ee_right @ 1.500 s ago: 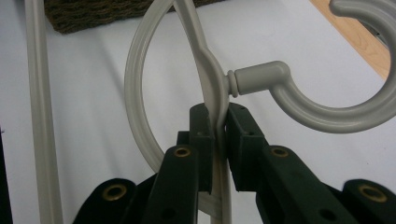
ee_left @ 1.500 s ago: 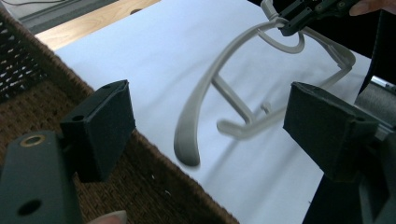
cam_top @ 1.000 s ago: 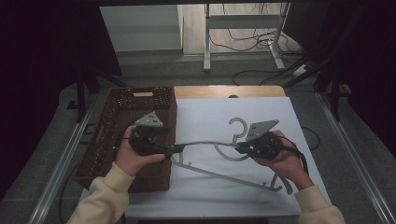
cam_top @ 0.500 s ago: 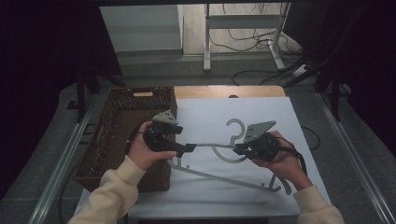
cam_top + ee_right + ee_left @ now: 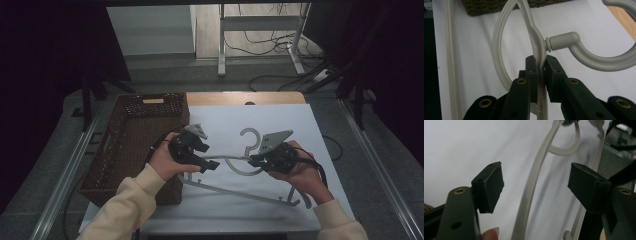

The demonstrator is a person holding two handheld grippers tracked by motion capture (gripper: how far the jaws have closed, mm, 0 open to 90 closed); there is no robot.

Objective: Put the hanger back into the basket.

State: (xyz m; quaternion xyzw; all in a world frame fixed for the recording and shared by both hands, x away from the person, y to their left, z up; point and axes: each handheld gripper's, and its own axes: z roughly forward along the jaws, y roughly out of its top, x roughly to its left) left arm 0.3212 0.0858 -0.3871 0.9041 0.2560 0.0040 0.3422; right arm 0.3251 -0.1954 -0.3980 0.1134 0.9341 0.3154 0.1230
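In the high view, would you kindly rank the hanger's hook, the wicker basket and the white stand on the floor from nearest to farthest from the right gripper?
1. Hanger's hook: just left of the right gripper.
2. Wicker basket: across the table, left.
3. White stand: on the floor beyond the table.

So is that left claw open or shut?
Open. In its own view the left gripper has its jaws standing wide apart on either side of the hanger arm, touching nothing.

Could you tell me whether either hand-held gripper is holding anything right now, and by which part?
The right hand-held gripper is shut on the grey hanger, on its top bar beside the hook's neck. The left hand-held gripper is open around the hanger's arm, holding nothing.
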